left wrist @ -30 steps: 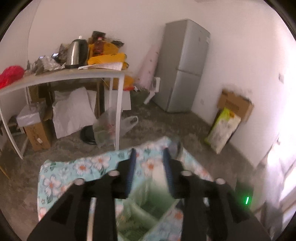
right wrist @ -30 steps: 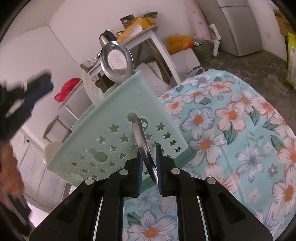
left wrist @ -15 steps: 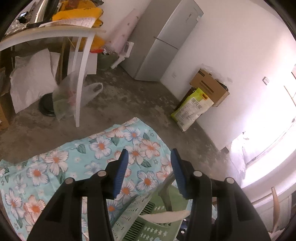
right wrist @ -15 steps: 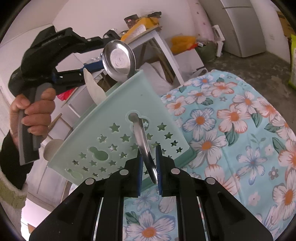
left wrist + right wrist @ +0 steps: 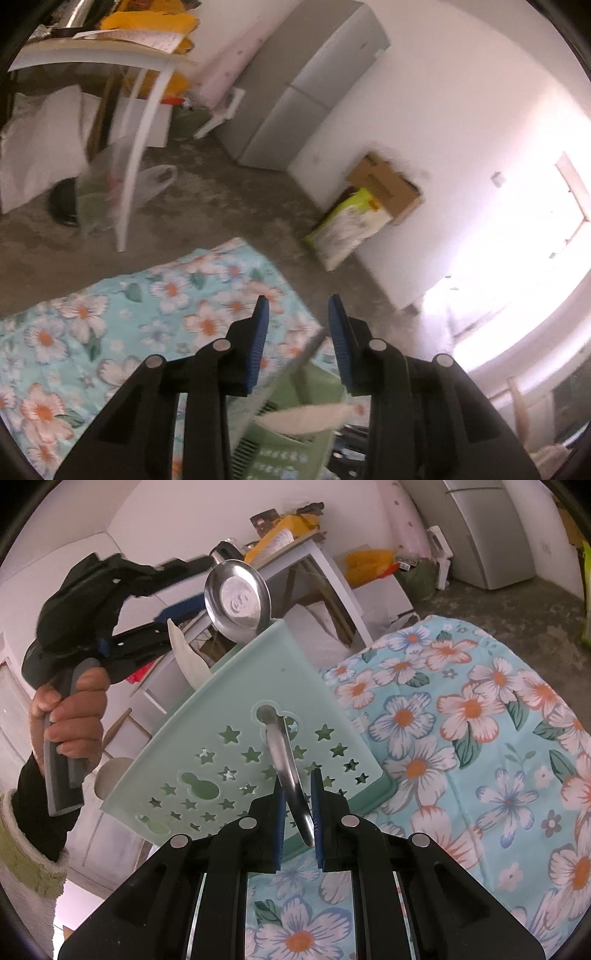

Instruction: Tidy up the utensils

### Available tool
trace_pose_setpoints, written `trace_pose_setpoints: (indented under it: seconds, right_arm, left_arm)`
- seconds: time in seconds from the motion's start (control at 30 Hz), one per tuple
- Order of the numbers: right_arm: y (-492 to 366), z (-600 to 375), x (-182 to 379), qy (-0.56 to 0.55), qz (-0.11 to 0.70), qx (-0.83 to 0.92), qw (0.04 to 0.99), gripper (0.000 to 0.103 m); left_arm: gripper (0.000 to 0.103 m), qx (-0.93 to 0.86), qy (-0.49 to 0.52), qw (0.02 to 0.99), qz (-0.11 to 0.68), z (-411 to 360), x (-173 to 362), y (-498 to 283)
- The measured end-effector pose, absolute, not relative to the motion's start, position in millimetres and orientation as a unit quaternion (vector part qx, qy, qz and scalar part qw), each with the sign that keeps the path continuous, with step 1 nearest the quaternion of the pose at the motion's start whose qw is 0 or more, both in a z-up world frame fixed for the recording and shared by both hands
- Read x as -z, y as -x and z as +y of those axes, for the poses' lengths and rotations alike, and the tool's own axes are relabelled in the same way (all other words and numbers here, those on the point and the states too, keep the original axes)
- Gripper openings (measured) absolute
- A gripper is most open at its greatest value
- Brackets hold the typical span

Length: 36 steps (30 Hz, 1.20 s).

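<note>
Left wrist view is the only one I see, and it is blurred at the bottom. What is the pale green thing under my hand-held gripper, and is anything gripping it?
Observer: It is a mint utensil holder with star holes, tilted over the floral cloth. The right hand-held gripper is shut on a steel ladle, whose handle passes through a hole in the holder's wall.
Operator: Where is the bowl of the ladle?
Observer: It sticks out above the holder's rim, beside a white spoon.
Operator: And my own gripper?
Observer: From the right wrist, the left hand-held gripper is behind that bowl. Its jaws have just been closing but are open; a blurred grey edge shows between them, not pressed.
</note>
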State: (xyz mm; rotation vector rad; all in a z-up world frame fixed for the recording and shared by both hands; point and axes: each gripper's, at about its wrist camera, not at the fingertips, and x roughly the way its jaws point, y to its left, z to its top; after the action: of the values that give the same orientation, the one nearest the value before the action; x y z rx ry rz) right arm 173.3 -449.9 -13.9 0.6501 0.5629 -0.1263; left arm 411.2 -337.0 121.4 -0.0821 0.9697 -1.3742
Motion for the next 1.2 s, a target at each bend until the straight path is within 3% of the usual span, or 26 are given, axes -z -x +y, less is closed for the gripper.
trace_pose_setpoints:
  seconds: [0.43, 0.57, 0.77, 1.2]
  right_arm:
    - [-172.4, -449.2, 14.9, -0.315, 0.267, 0.052, 0.909, 0.011]
    - [-171.6, -450.4, 15.2, -0.314, 0.264, 0.051, 0.910, 0.011]
    - [-165.3, -459.0, 17.1, -0.333, 0.252, 0.039, 0.908, 0.016]
    - [-154.2, -463.6, 10.1, -0.351, 0.215, 0.015, 0.911, 0.029]
  left_arm:
    - [0.034, 0.604, -0.042, 0.671, 0.427, -358.7, -110.4, -395.3]
    - [0.013, 0.610, -0.050, 0.669, 0.421, -361.3, -110.2, -390.0]
    - [0.005, 0.602, -0.075, 0.689, 0.396, -359.3, -115.1, -380.1]
    - [0.005, 0.577, -0.089, 0.748, 0.315, -341.1, -146.4, -369.0]
